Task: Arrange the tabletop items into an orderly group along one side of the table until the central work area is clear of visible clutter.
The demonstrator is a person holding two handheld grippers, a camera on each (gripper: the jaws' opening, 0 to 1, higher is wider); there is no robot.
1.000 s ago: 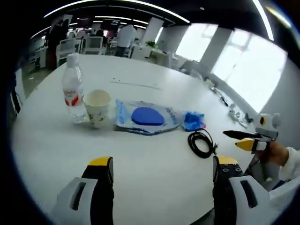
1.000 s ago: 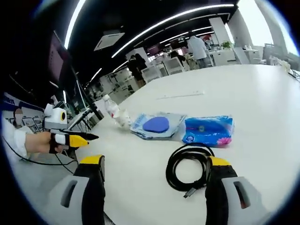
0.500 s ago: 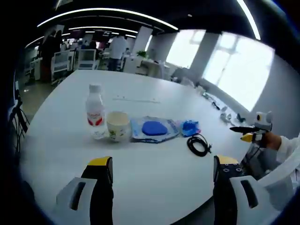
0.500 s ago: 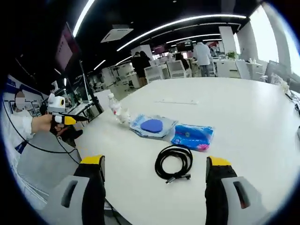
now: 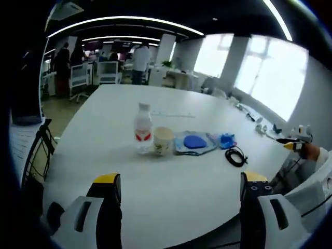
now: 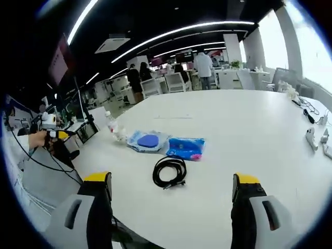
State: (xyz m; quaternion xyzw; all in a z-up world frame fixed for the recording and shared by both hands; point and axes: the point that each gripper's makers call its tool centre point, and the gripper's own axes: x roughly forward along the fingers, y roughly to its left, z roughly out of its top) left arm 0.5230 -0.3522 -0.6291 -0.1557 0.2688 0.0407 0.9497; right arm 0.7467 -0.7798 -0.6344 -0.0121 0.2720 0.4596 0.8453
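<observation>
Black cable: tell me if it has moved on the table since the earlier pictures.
No. The black cable lies just in front of the blue pack, as before; it merely looks smaller because the camera pulled back.

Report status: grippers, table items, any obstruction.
Left gripper open, empty. Right gripper open, empty. Bottle, cup, blue pouch, tissue pack, cable in a row on the table. Nothing blocking.

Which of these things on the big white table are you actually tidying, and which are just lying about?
Being tidied:
water bottle
paper cup
flat packet with a blue disc
blue tissue pack
coiled black cable

Just lying about:
small devices and cords near the table's far edge
office chairs
</observation>
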